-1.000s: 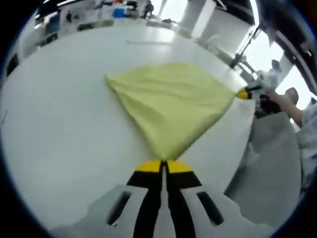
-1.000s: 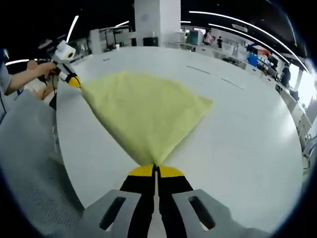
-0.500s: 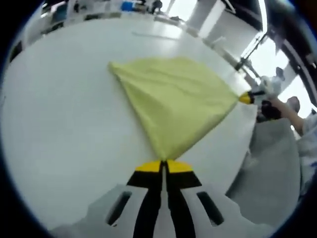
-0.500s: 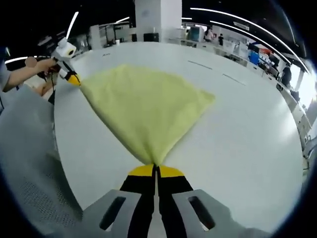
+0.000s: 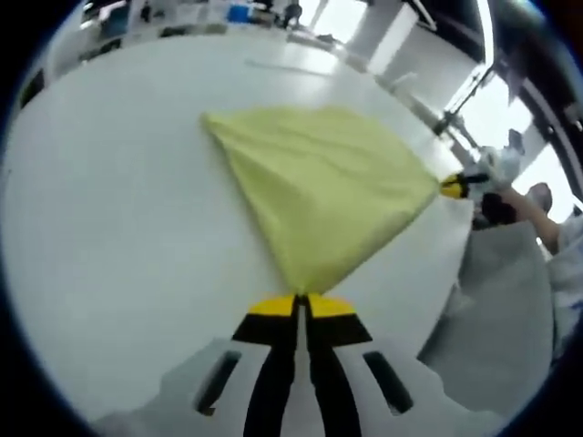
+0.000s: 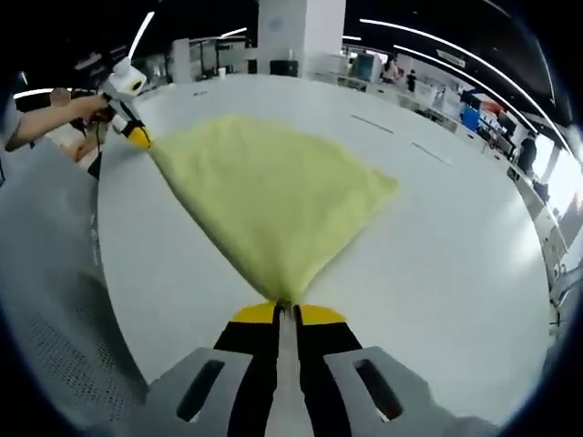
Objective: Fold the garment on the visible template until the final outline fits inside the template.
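The yellow garment (image 5: 314,196), light, soft and prone to sagging, lies spread on the white table (image 5: 109,228), with the left gripper (image 5: 301,305) at 6 o'clock and the right gripper (image 5: 453,187) at 3 o'clock each clamped on a corner, the proper hold for folding.

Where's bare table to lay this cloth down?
Bare table lies beyond the cloth's far corner, toward the marked lines, in the right gripper view. Both grippers, left and right, pinch corners at the near edge, which is crowded.
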`<state>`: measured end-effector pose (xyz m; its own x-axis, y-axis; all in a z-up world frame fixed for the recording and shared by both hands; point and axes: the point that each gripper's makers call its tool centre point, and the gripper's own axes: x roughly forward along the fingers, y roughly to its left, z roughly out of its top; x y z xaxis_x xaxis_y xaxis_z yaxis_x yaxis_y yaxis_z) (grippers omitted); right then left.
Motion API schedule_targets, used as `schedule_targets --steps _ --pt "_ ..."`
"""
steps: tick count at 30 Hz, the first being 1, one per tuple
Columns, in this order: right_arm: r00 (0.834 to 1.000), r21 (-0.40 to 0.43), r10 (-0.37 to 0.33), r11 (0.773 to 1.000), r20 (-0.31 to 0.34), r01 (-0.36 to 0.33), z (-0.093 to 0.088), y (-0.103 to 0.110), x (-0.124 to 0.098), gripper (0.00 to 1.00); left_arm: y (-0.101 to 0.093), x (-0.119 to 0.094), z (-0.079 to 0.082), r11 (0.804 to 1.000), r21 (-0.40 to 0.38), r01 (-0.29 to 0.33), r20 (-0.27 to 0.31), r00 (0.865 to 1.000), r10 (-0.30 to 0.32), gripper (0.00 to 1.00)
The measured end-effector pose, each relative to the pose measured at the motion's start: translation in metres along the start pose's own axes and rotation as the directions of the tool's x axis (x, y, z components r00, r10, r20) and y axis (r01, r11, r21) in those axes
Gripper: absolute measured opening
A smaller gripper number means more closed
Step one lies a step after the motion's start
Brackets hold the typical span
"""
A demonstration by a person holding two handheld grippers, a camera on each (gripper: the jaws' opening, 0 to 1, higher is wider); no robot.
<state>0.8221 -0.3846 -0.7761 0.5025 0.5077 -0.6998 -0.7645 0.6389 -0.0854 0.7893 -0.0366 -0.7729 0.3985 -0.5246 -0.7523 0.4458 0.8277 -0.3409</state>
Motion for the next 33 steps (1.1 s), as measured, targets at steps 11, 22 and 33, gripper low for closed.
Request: schedule_targets --steps 11,22,33 --pt "0.997 0.052 -0.039 0.998 0.068 0.035 0.017 -0.005 -0.015 0.39 -0.018 -0.027 0.024 0.999 0.054 -0.002 0.135 0.991 -0.005 0.36" --pt "0.979 0.054 -0.074 0.996 0.188 0.065 0.067 0.010 -0.054 0.65 -0.063 -0.054 0.051 0.983 0.184 0.018 0.249 0.966 -0.064 0.78" --pt "0.969 0.053 -0.042 0.998 0.244 0.030 0.092 0.046 -0.095 1.00 -0.100 -0.082 0.049 0.951 0.310 -0.017 0.270 0.960 -0.071 1.00"
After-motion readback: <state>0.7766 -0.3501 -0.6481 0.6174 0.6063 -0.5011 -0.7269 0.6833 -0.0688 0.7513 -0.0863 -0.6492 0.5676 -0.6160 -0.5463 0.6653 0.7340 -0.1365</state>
